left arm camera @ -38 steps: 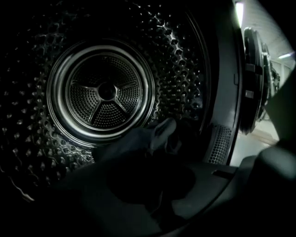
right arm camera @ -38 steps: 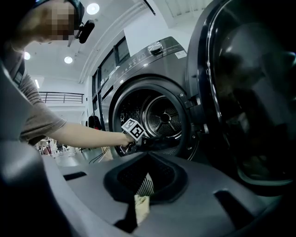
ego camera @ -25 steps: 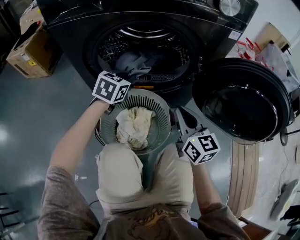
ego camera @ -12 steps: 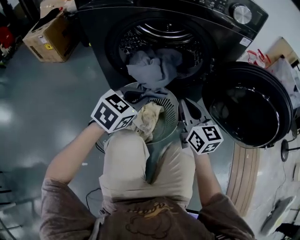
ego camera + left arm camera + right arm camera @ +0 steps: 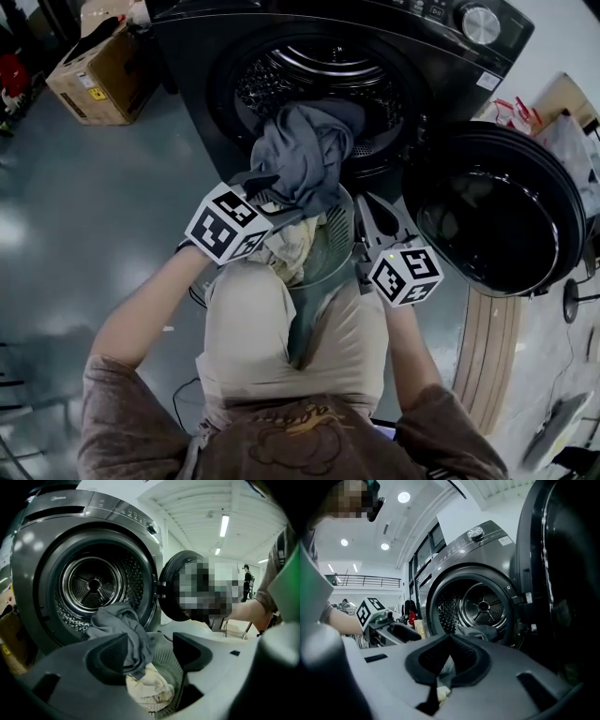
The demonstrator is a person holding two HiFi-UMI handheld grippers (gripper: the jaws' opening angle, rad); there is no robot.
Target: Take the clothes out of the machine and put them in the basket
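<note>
A grey garment (image 5: pixel 305 150) hangs out of the washing machine's drum (image 5: pixel 319 75) and drapes over the far rim of the round grey basket (image 5: pixel 339 246). A cream cloth (image 5: pixel 295 239) lies inside the basket. My left gripper (image 5: pixel 265 194) hovers over the basket; its jaws have just been opening. In the left gripper view the grey garment (image 5: pixel 122 625) rests against the left jaw of the gripper (image 5: pixel 150 644), unpinched, above the cream cloth (image 5: pixel 147 686). My right gripper (image 5: pixel 367 204) stays by the basket's right rim, shut (image 5: pixel 450 637) with nothing in it.
The machine's round door (image 5: pixel 492 211) stands swung open at the right. A cardboard box (image 5: pixel 94 70) sits on the floor to the machine's left. The person's knees are right behind the basket.
The grey garment came out of the drum and now hangs over the basket's rim. My left gripper pulled back from the machine's mouth to the basket. The right gripper hardly moved.
</note>
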